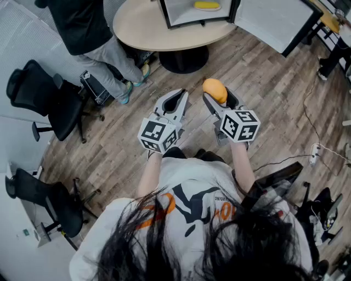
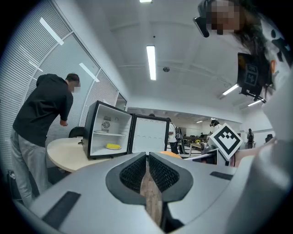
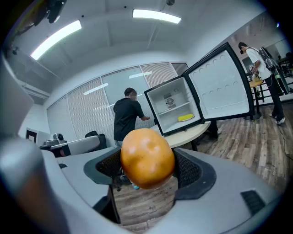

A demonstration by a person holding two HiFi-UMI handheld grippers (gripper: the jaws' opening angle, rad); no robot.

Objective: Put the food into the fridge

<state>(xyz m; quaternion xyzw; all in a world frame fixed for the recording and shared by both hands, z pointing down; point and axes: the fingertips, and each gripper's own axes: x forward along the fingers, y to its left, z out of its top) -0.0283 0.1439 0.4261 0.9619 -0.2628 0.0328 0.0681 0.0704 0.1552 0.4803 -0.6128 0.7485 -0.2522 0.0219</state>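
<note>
An orange fruit (image 1: 215, 90) (image 3: 147, 157) sits between the pads of my right gripper (image 1: 218, 95) (image 3: 149, 171), which is shut on it and held over the wooden floor. Beside it on the left, my left gripper (image 1: 176, 102) (image 2: 147, 160) is shut with nothing in it. Ahead on a round table (image 1: 140, 27) stands a small black fridge (image 1: 164, 13) (image 2: 94, 132) (image 3: 170, 98), its door (image 3: 224, 87) (image 2: 149, 133) swung wide open. A yellow food item (image 1: 207, 5) (image 2: 113, 146) (image 3: 186, 117) lies on the fridge's lower shelf.
A person in a black top and grey trousers (image 1: 93, 33) (image 2: 41, 119) (image 3: 127, 116) stands at the table's left side. Two black office chairs (image 1: 46, 101) (image 1: 46, 200) stand at the left. A power strip and cables (image 1: 315, 152) lie on the floor at the right.
</note>
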